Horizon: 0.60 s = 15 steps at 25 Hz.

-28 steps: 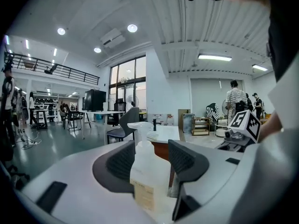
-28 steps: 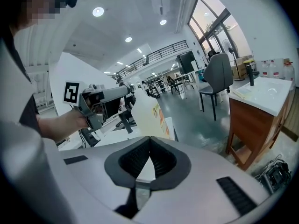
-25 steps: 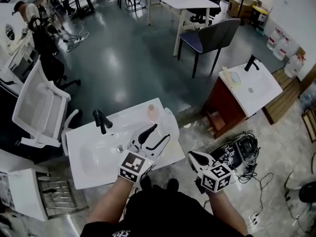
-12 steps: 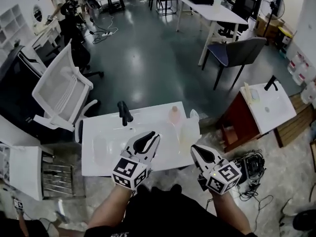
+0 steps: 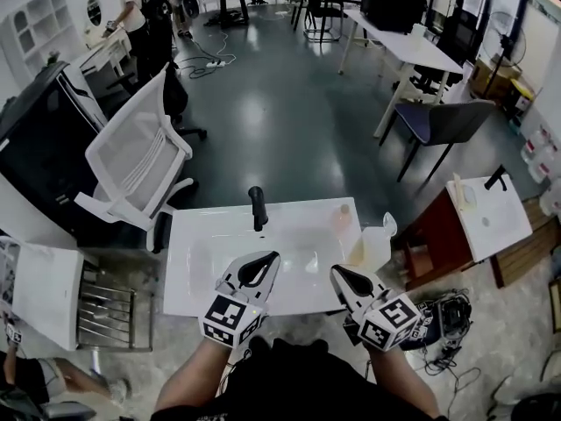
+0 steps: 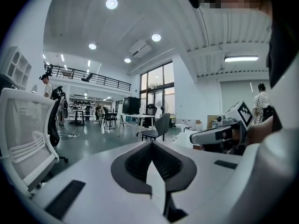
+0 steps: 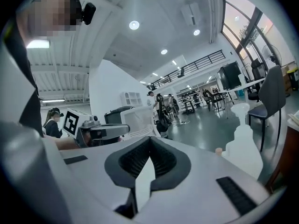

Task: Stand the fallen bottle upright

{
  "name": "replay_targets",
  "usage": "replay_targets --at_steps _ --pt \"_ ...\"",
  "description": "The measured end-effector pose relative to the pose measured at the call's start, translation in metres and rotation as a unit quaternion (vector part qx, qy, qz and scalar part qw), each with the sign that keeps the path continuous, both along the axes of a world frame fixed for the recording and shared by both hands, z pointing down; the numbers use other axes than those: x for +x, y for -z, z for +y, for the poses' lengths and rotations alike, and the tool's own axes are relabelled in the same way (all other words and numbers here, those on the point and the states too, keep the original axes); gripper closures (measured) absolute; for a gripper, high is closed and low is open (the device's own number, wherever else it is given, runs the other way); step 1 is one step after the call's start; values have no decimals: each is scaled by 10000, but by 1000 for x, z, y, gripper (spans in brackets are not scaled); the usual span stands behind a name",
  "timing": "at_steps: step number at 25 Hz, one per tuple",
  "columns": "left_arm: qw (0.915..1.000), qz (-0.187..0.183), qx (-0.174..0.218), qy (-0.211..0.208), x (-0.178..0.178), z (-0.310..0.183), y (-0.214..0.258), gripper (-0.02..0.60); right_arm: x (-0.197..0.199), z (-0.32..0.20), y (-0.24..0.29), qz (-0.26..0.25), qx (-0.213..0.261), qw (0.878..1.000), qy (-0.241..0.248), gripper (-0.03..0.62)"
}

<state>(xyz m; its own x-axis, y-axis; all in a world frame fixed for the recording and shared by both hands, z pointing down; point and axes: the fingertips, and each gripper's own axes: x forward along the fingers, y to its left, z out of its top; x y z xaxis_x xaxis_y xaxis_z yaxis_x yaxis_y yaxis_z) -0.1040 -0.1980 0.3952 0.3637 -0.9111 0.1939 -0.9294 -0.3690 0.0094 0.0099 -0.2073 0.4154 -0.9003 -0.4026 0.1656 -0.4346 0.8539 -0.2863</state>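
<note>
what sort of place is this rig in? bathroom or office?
Likely an open-plan office or lab with a test setup, not a bathroom: desks and chairs stand on a wide glossy floor, and a free-standing washbasin and a second washbasin are set among them.

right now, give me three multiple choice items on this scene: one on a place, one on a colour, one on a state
1. Where does the pump bottle stand? A) at the right end of the sink top B) in the basin C) on the floor
2. What colour is the faucet? A) chrome B) black C) red
3. How is the left gripper? A) shut on the bottle B) wide open C) shut, empty

1 A: it stands upright at the right edge.
2 B: it is dark against the white top.
3 C: its jaws meet with nothing between.
</note>
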Motion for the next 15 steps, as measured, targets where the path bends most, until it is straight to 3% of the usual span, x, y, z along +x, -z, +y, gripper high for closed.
replay_targets --at_steps 11,15 --pt "9995 304 -61 39 -29 7 -10 561 -19 10 -12 245 -159 9995 -94 580" --pt "9995 297 -104 50 -33 4 -13 515 -19 10 -15 335 -148 9992 -173 580"
